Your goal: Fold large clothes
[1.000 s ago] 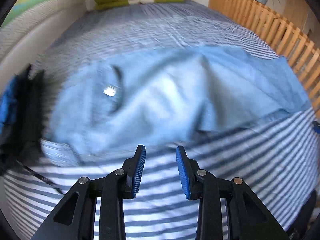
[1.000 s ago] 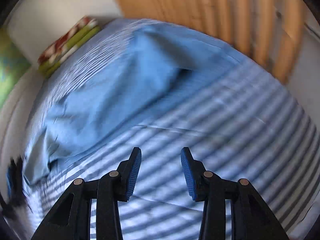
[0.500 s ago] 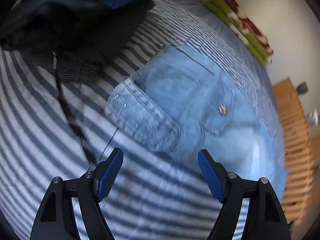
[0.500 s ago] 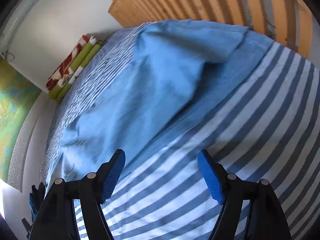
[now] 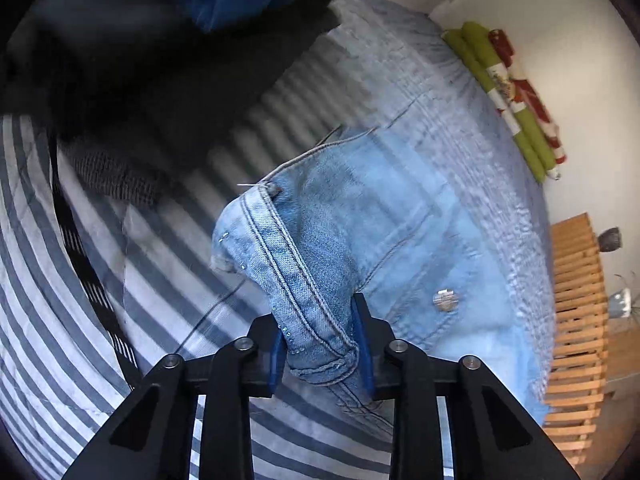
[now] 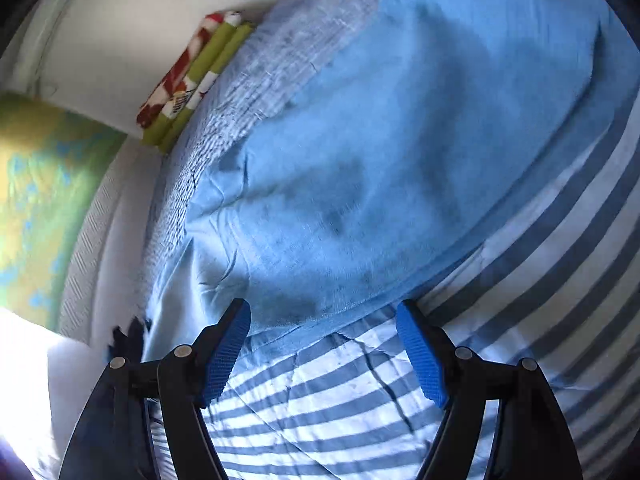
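While no fold shows yet, entries run view by view.
Left wrist view: left gripper (image 5: 320,344), jaws just closed, pinches the waistband of the jeans (image 5: 400,240), near edge of the striped bed (image 5: 60,300); dark clothes (image 5: 140,80) far left.
Right wrist view: right gripper (image 6: 324,352) spread wide, empty, jaws either side of the jeans' near edge.
Progress: one corner gripped; folding all remains.
Seen only left: waistband, rivet (image 5: 445,300).
Seen only right: plain leg cloth.

Dark clothes (image 5: 152,52) blurred, cut off at top.
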`<act>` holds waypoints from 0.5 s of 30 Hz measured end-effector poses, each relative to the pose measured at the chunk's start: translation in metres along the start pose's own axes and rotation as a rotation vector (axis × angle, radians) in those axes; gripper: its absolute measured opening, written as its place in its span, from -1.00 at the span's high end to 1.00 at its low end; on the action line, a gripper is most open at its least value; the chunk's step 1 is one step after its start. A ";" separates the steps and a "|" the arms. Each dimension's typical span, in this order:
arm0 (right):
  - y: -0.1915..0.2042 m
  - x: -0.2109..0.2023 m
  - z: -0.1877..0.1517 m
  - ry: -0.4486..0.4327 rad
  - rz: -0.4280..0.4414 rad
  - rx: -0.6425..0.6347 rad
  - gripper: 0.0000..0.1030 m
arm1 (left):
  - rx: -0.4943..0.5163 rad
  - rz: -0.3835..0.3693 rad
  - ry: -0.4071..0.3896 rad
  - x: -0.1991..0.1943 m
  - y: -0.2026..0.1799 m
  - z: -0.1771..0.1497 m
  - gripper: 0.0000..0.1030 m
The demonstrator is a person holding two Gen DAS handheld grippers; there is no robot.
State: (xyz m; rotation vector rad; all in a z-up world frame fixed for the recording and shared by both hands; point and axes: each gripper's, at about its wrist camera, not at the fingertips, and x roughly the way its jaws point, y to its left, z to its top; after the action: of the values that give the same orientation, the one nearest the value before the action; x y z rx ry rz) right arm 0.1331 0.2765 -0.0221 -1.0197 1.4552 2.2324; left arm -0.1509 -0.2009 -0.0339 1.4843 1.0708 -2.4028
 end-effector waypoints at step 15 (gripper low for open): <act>0.051 0.042 -0.016 -0.023 0.004 -0.027 -0.58 | 0.128 0.000 -0.099 -0.089 -0.068 0.050 0.49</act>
State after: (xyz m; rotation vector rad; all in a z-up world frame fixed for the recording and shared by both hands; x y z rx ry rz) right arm 0.0801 0.2338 -0.0207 -0.9966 1.4226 2.2642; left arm -0.1723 -0.2043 0.0868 1.3846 0.9117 -2.5582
